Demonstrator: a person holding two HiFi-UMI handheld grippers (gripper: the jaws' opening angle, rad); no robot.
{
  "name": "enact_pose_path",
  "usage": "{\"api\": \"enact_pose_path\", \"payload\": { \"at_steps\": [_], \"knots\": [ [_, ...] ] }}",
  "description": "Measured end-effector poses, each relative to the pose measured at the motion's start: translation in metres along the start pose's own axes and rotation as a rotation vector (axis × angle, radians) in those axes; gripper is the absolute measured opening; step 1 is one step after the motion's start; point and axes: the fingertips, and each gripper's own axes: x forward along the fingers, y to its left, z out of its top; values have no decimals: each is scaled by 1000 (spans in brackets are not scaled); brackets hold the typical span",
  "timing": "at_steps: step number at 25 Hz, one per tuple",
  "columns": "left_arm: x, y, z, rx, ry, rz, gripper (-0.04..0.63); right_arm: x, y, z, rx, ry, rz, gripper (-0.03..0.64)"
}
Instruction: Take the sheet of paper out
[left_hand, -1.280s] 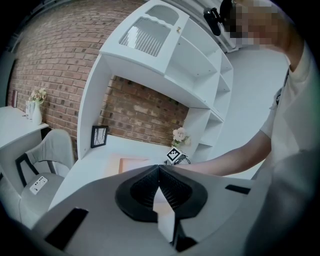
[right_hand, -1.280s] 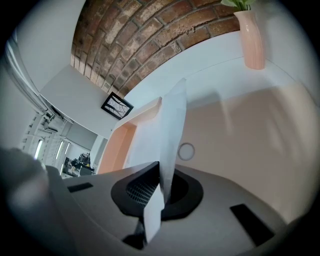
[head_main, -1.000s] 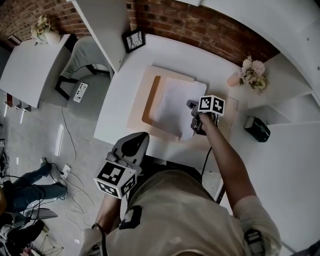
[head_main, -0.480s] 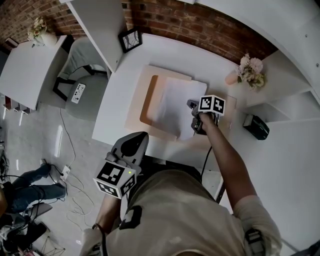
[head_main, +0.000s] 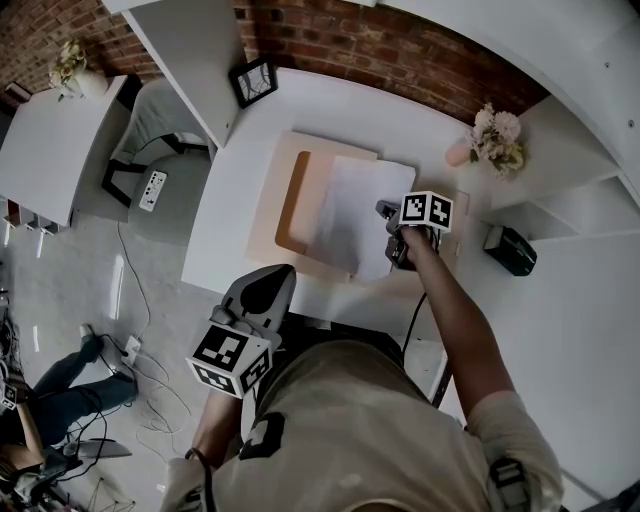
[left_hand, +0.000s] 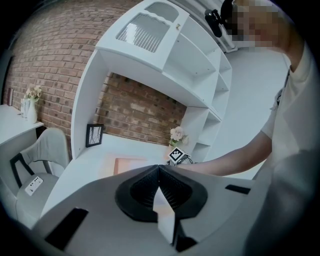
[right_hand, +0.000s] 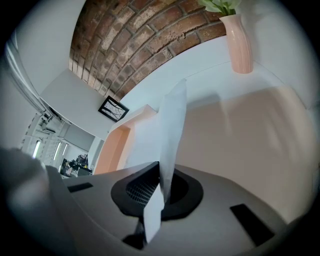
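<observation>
White desk (head_main: 225, 225), centre frame: right gripper (head_main: 390, 235) clamped on paper (head_main: 350, 210) edge; pull flat, clear of folder (head_main: 270, 205). Left gripper (head_main: 272, 282) closed, idle.

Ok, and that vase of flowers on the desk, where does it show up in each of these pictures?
Head view: the vase of flowers stands in the upper right, at the back of the desk.
Left gripper view: near the middle, small and far off.
Right gripper view: at the top right, large and close.
Shared landmark: the black picture frame, left of the vase in all three.
</observation>
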Motion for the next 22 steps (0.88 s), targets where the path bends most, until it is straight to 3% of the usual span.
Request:
{"api": "enact_pose_path", "payload": {
  "at_steps": [6, 15, 22],
  "knots": [
    [2, -2, 0, 0, 5, -5, 15, -8, -2, 2, 5, 9, 21, 28],
    [3, -2, 1, 3, 9, -11, 15, -25, 9, 6, 57, 14, 126, 28],
    [3, -3, 1, 7, 11, -24, 15, -35, 9, 7, 82, 0, 138, 28]
  ]
}}
